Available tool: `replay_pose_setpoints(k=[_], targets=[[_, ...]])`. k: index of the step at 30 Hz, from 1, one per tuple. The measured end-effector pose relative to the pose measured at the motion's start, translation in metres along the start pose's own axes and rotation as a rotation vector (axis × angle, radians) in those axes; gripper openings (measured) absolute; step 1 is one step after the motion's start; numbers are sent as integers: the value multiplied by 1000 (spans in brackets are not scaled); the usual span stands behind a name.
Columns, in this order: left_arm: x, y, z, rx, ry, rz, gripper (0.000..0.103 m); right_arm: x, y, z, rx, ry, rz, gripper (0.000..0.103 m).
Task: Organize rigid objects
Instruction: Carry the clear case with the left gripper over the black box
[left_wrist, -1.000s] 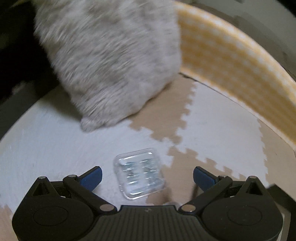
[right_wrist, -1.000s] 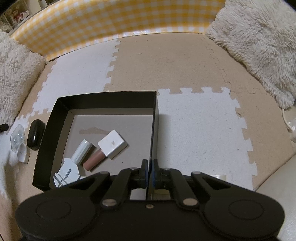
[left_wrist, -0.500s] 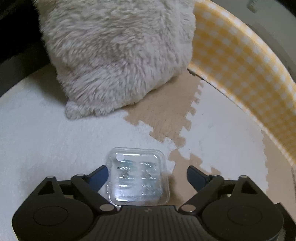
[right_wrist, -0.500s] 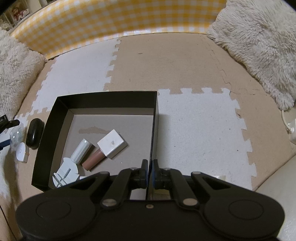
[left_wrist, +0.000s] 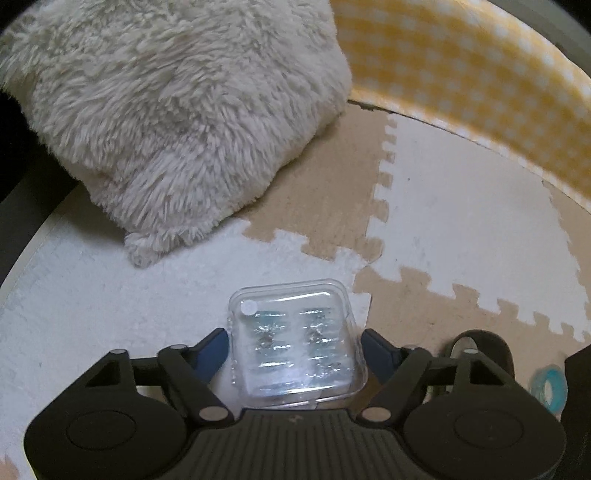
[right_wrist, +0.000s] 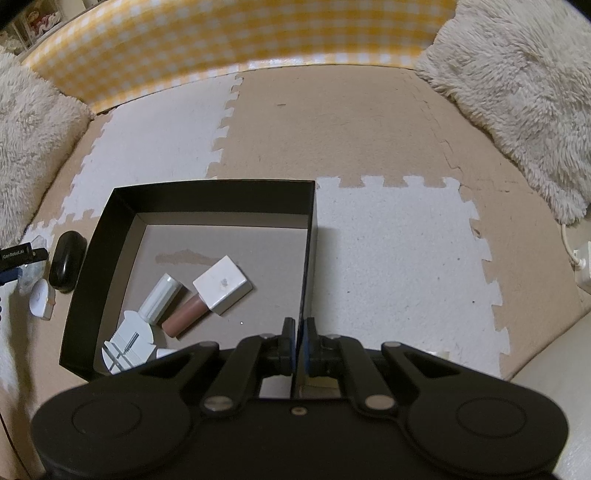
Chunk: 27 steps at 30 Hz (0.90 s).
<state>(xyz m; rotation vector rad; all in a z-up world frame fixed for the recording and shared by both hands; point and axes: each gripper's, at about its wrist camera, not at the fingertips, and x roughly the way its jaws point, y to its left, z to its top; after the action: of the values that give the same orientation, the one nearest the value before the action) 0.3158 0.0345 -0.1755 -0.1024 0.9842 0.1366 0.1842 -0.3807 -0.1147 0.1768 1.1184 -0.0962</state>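
A clear square plastic case (left_wrist: 291, 314) lies flat on the white foam mat, between the blue pads of my left gripper (left_wrist: 295, 341). Its jaws are closing, and the pads stand right at the case's two sides without visibly pressing. My right gripper (right_wrist: 298, 328) is shut on the right wall of an open black box (right_wrist: 207, 195). Inside the box lie a white block (right_wrist: 221, 284), a white tube (right_wrist: 160, 297), a pink-brown tube (right_wrist: 184, 314) and a white plastic piece (right_wrist: 129, 343). The left gripper's tip (right_wrist: 18, 258) shows at the far left of the right wrist view.
A black oval case (right_wrist: 66, 266) and a small white item (right_wrist: 40, 299) lie left of the box. A blue tape roll (left_wrist: 550, 387) sits near the box corner. Fluffy cushions (left_wrist: 177, 110) (right_wrist: 517, 92) and a yellow checked wall (left_wrist: 480, 74) border the puzzle mat.
My left gripper came down over the clear case and rolled a little, and its jaws narrowed until the pads flank the case. The right gripper and the box stayed put.
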Motion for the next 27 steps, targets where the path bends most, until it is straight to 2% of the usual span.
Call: replay_pose_setpoints(k=[1, 8, 16, 21, 27], targets=[[0, 1, 0, -5, -1, -3, 74, 0, 0, 0, 1, 0, 0, 5], [-8, 0, -2, -15, -19, -45, 75, 0, 0, 0, 3, -1, 3, 5], [-37, -15, 7, -7, -96, -128, 75, 0, 0, 0, 4, 0, 4, 5], [-65, -41, 6, 32, -140, -242, 75, -1, 0, 0, 8, -1, 8, 5], [-95, -94, -5, 143, -162, -398, 75, -1, 0, 0, 9, 0, 9, 5]])
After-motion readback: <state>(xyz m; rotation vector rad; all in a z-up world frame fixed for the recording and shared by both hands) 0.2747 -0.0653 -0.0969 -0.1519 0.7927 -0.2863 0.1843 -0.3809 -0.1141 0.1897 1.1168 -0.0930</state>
